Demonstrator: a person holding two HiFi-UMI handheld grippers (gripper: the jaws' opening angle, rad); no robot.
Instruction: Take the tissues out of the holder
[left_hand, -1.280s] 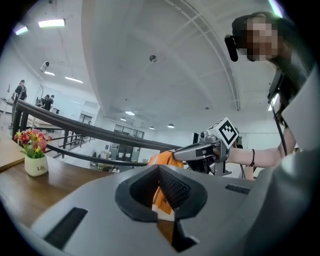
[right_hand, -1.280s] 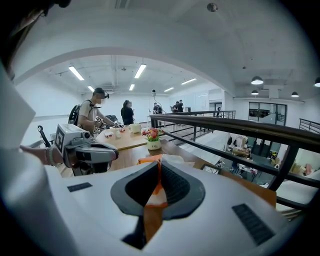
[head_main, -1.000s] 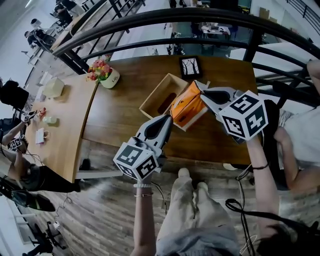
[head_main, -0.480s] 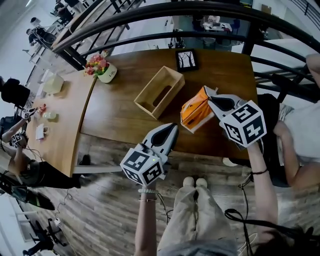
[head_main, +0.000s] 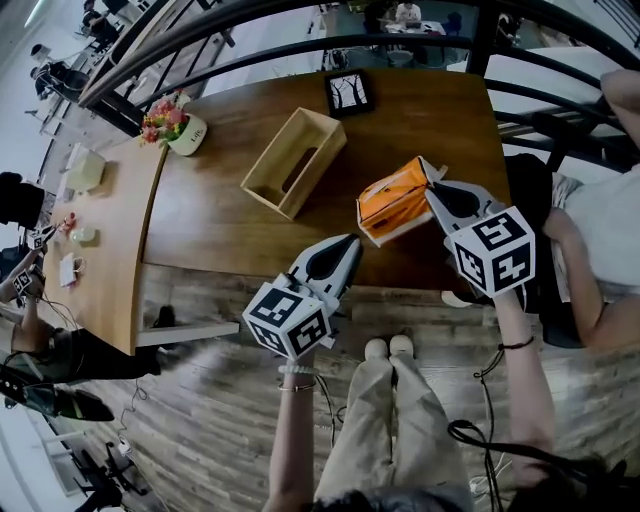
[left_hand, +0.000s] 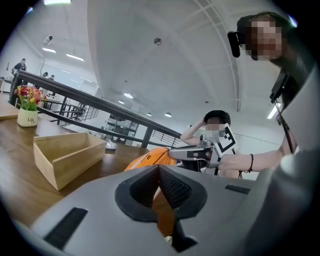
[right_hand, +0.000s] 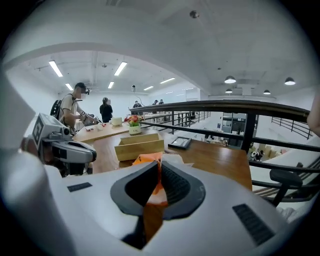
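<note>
Orange tissue pack (head_main: 392, 198) is sitting clear of the wooden holder (head_main: 262, 183), over the near part of the wooden table (head_main: 440, 110). The right gripper (head_main: 430, 188) is pinching the pack's right end, its jaws clamping narrowly on the orange wrapper. Whether the pack is touching the tabletop cannot be told. The left gripper (head_main: 350, 242) is hanging just beside the pack's near left corner, apart from it, jaws pressing together on nothing. The holder is lying open side up, well apart from the pack.
</note>
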